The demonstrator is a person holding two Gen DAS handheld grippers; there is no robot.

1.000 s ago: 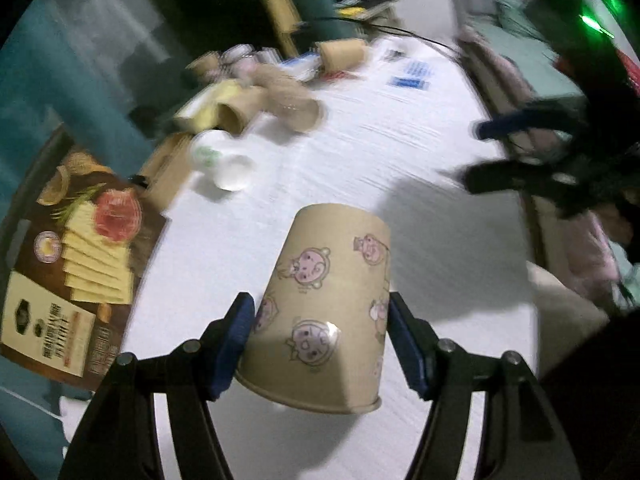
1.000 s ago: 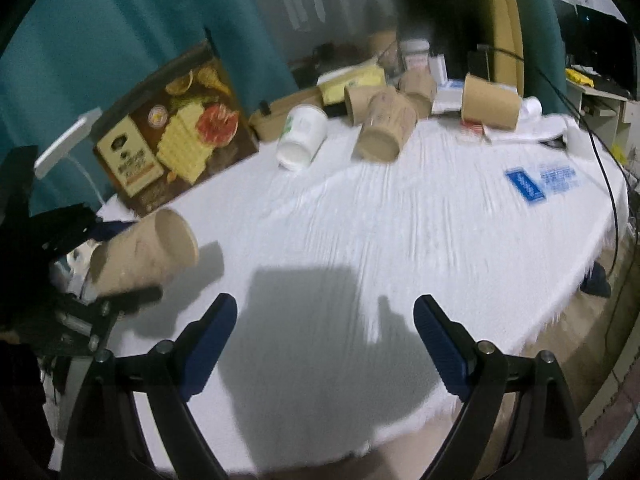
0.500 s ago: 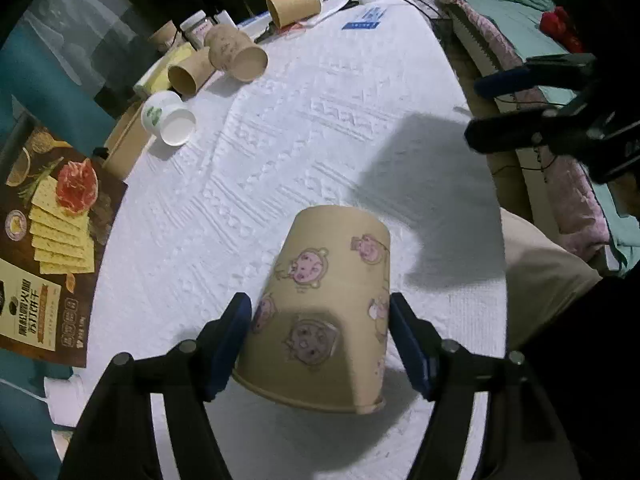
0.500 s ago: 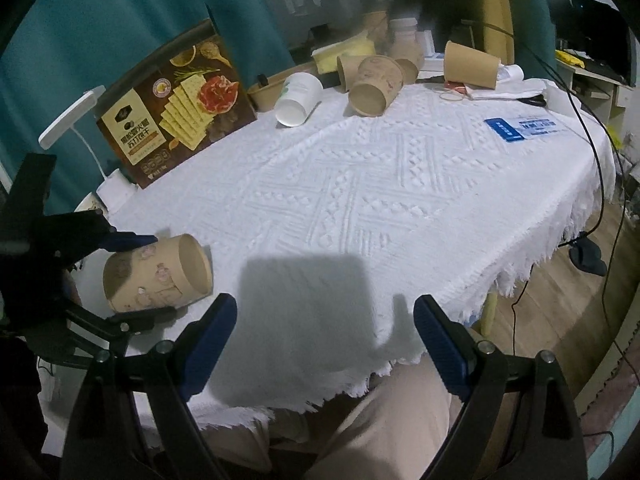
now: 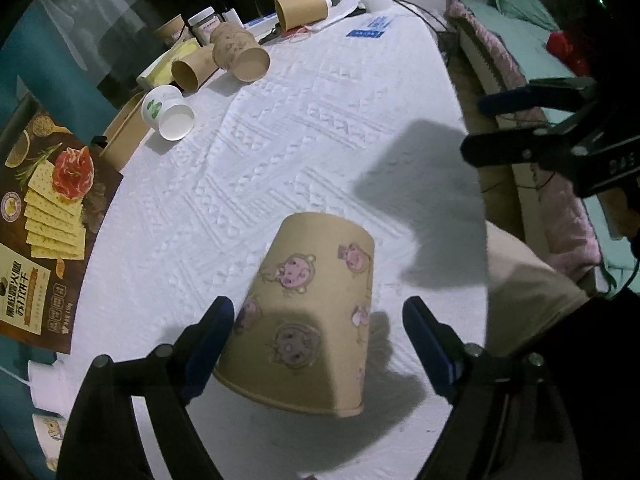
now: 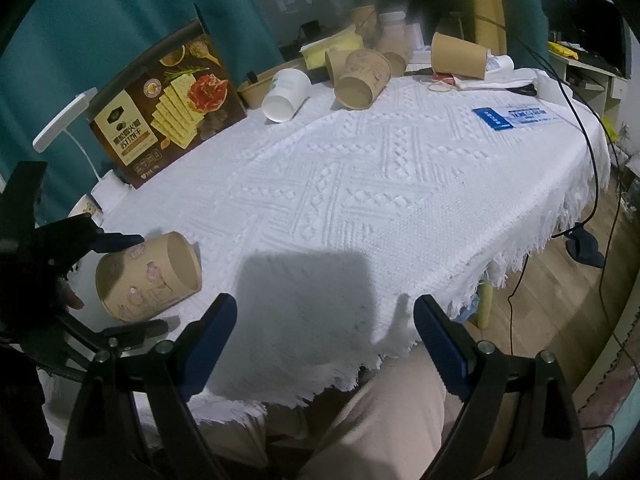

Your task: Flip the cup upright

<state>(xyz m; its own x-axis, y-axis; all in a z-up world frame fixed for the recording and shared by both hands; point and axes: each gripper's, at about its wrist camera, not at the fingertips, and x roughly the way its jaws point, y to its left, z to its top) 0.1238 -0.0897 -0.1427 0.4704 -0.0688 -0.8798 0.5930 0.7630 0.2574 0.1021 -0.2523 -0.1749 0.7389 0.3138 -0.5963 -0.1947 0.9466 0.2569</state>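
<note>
A tan paper cup [image 5: 316, 312] printed with cartoon pigs stands on the white tablecloth [image 5: 320, 128] between the fingers of my left gripper [image 5: 316, 344], wide end toward the camera. The jaws stand apart from the cup's sides, with a clear gap on the right, so the left gripper is open. In the right wrist view the same cup [image 6: 148, 280] sits at the near left table edge, its open mouth facing right. My right gripper [image 6: 326, 340] is open and empty, hovering off the table's near edge; it also shows in the left wrist view [image 5: 504, 124].
Several tan cups [image 5: 240, 56] and a white cup [image 5: 170, 114] lie on their sides at the far end. A cracker box [image 5: 44, 216] stands at the left edge. A blue card [image 6: 492, 118] and a black cable [image 6: 580, 96] lie at the far right. A lamp [image 6: 60, 128] stands at the left.
The left gripper's jaws have spread off the cup, which now rests on the cloth. The right gripper stayed open and drew back toward the table's near edge.
</note>
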